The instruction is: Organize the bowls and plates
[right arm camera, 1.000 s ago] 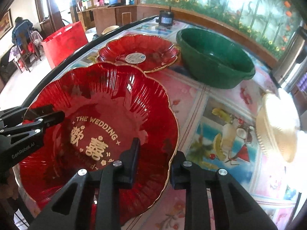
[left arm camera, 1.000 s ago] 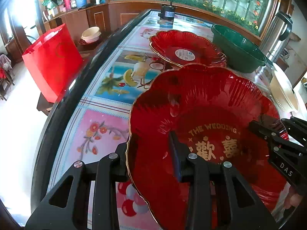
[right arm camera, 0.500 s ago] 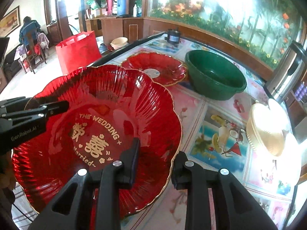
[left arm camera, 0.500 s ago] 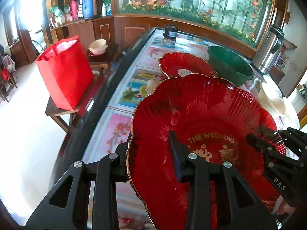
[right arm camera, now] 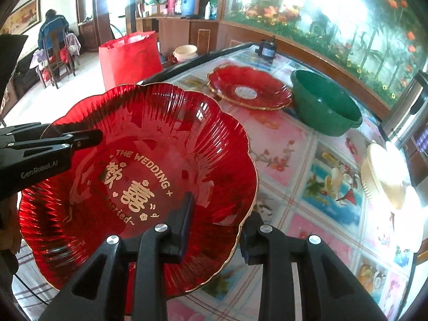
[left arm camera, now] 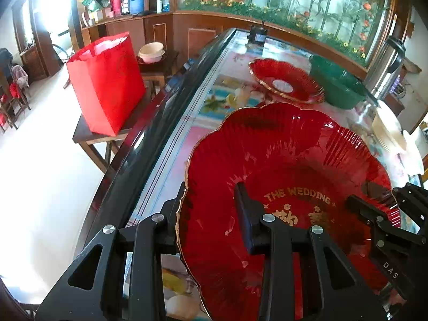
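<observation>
You are holding the red plate (left arm camera: 283,160) above the tabletop (right arm camera: 307,160), your left claw (left arm camera: 211,214) and right claw (right arm camera: 216,219) each clamping its rim; it is probably tilting slightly.

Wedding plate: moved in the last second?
Yes. The wedding plate has lifted up and back from the table; the second red plate looks farther off.
</observation>
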The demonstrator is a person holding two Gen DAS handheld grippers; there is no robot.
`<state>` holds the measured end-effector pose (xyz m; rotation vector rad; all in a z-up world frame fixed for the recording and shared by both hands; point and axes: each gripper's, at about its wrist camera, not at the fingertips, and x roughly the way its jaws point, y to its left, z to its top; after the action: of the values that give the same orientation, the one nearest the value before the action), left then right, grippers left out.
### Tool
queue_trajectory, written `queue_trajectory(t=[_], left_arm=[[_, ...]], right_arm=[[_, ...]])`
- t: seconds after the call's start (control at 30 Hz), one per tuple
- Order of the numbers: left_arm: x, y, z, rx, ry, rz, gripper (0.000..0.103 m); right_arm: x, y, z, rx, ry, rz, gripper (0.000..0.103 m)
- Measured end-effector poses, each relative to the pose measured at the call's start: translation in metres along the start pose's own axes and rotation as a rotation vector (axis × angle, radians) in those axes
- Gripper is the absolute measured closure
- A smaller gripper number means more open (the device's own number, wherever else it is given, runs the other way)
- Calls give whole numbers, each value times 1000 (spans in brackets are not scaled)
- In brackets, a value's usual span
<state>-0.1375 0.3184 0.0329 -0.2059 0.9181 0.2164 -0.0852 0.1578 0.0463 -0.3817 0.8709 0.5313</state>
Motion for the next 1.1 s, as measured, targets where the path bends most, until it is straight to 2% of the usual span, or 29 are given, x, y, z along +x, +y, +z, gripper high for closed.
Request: queue_trajectory(t=[0.27,0.47,0.63,0.73,0.77,0.83,0.87,0.97,1.1], left_arm=[[20,12,-7,-28,37,3,70],[22,10,-6,-17,19,17,70],[23,12,-6,-25,15,5,70],[24,14,-6,-38,22,2,67],[24,14,-6,-39,23,9,61],[23,16,-6,-40,25,30,49],[22,19,-5,-46,22,34,42],[18,26,-3,-67,19,35,40],[12,28,4,-65,10,42,40]], right_arm=[[19,10,-7,-18,42,-1,71],[24,10,-6,-15,51,1,71],[24,6,-10,7,64,44,68],[22,7,-13,8,74,72,59],[21,8,-14,11,77,85,56],[18,8,-16,5,75,81,40],[16,9,-17,-1,76,79,39],[4,2,-19,19,68,125,38],[-7,-16,-16,76,57,195,30]])
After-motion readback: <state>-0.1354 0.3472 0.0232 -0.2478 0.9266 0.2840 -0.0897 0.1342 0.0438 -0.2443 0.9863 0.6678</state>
